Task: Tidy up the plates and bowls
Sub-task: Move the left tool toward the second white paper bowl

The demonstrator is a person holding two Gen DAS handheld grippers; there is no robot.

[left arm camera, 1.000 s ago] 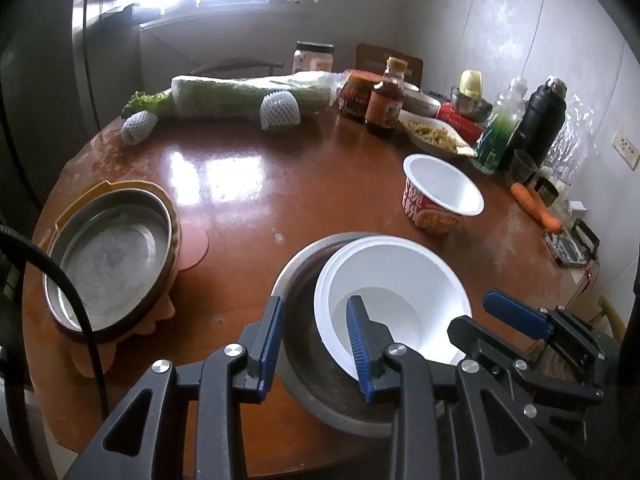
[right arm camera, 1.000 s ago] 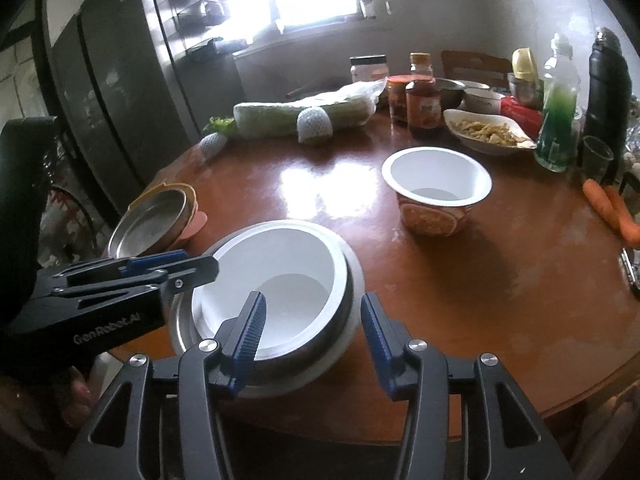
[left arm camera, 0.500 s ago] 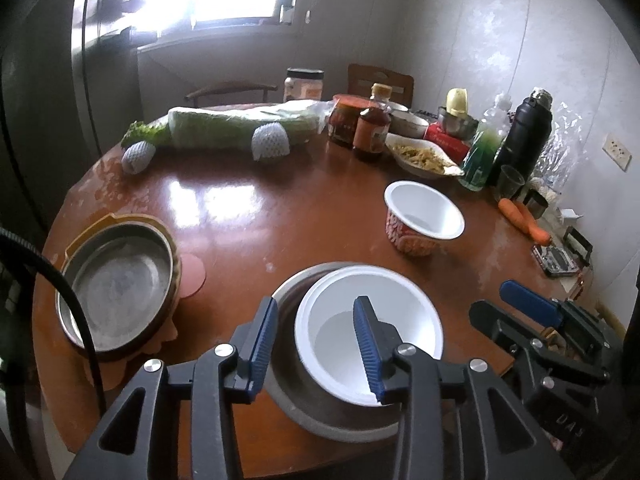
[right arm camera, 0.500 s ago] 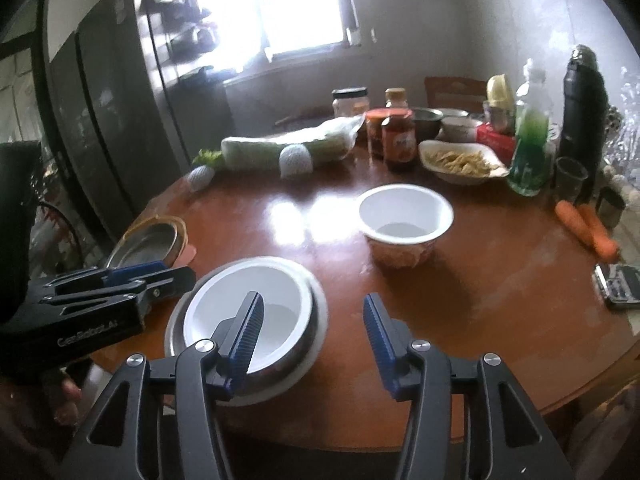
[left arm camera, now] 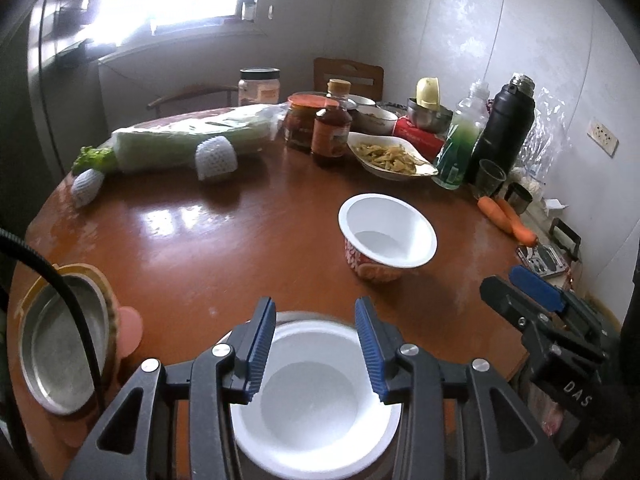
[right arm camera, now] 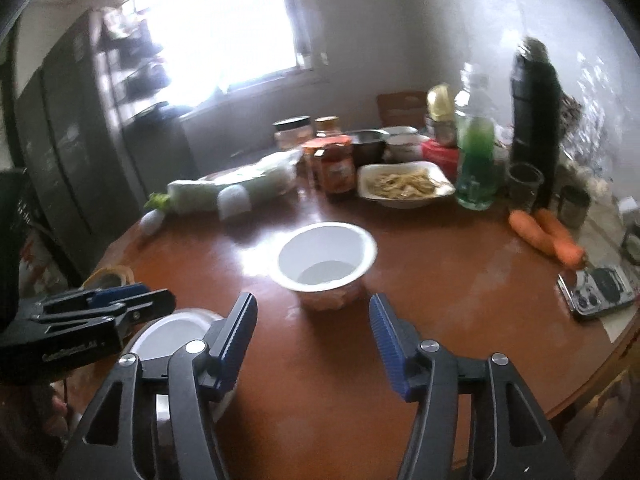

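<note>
A white bowl (left arm camera: 316, 400) sits nested in a steel dish at the near table edge; it also shows in the right wrist view (right arm camera: 172, 336). My left gripper (left arm camera: 316, 344) is open and empty just above it. A second white bowl with a red patterned outside (left arm camera: 388, 236) stands upright mid-table, also in the right wrist view (right arm camera: 326, 260). My right gripper (right arm camera: 312, 336) is open and empty, raised just in front of that bowl. A steel plate on a tan dish (left arm camera: 60, 344) sits at the left edge.
Wrapped cabbage (left arm camera: 192, 136), jars and a sauce bottle (left arm camera: 332, 128), a dish of food (left arm camera: 392, 156), a green bottle (left arm camera: 460, 148), a black flask (left arm camera: 504, 128), carrots (left arm camera: 508, 216) and a phone (right arm camera: 600, 288) crowd the far and right sides of the round table (left arm camera: 224, 248).
Both grippers have pulled back and risen from the nested bowl. The right gripper has swung right toward the red-patterned bowl. The bowls have not moved.
</note>
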